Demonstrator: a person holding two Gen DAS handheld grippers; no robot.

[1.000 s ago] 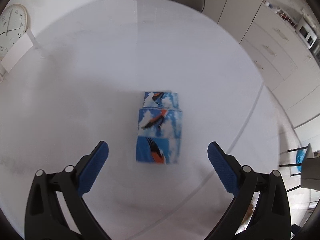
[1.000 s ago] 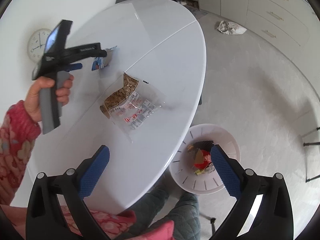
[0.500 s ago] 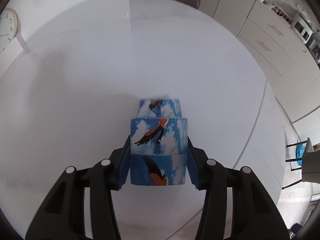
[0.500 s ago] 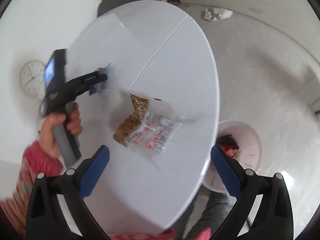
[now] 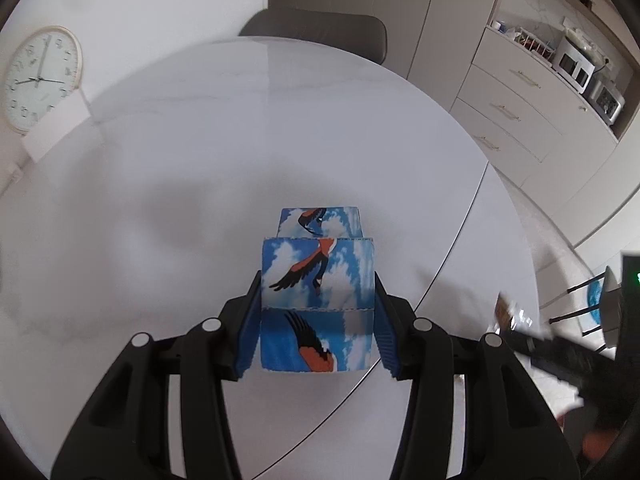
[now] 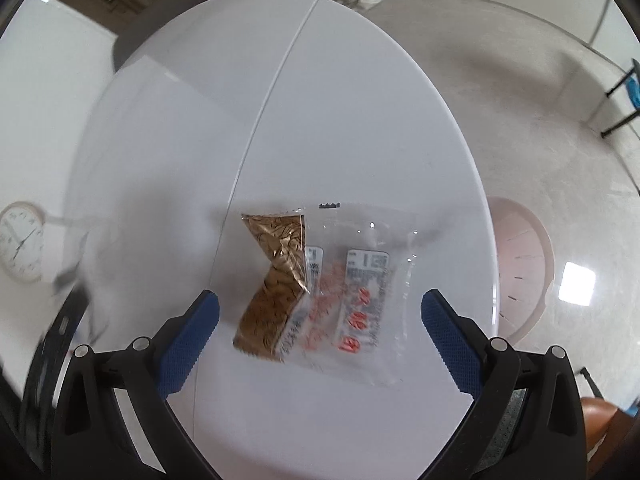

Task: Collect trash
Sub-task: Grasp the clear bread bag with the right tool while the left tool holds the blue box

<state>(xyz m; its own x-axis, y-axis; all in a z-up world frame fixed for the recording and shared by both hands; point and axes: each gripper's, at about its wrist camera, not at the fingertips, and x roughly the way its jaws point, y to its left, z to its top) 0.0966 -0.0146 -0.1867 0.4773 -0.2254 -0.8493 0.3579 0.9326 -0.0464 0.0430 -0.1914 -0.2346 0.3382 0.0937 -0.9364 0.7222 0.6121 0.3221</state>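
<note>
Blue and white carton (image 5: 318, 304): printed with clouds and an orange-black bird, it sits between the blue pads of the left gripper (image 5: 318, 334), whose fingers (image 5: 249, 332) press on both its sides; whether it rests on the counter cannot be told.
Right gripper (image 6: 320, 334): fingers (image 6: 188, 338) spread wide, holding nothing, above a clear plastic wrapper (image 6: 320, 288).
Wrapper: lies flat on the counter (image 6: 360, 120), brown content at its left part, red print at the right, near the counter's edge.
Around: a pink bin (image 6: 520, 268) on the floor just past the counter's edge; a grey chair (image 5: 316, 34) behind the counter; a round clock (image 5: 38, 80) against the wall.
Hard to see: the bin is half hidden by the counter; the other gripper (image 5: 568, 356) is only a dark blur at the right border.
Surface and room: glossy white round counter with one seam, pale cabinets (image 5: 520, 112), light floor.
</note>
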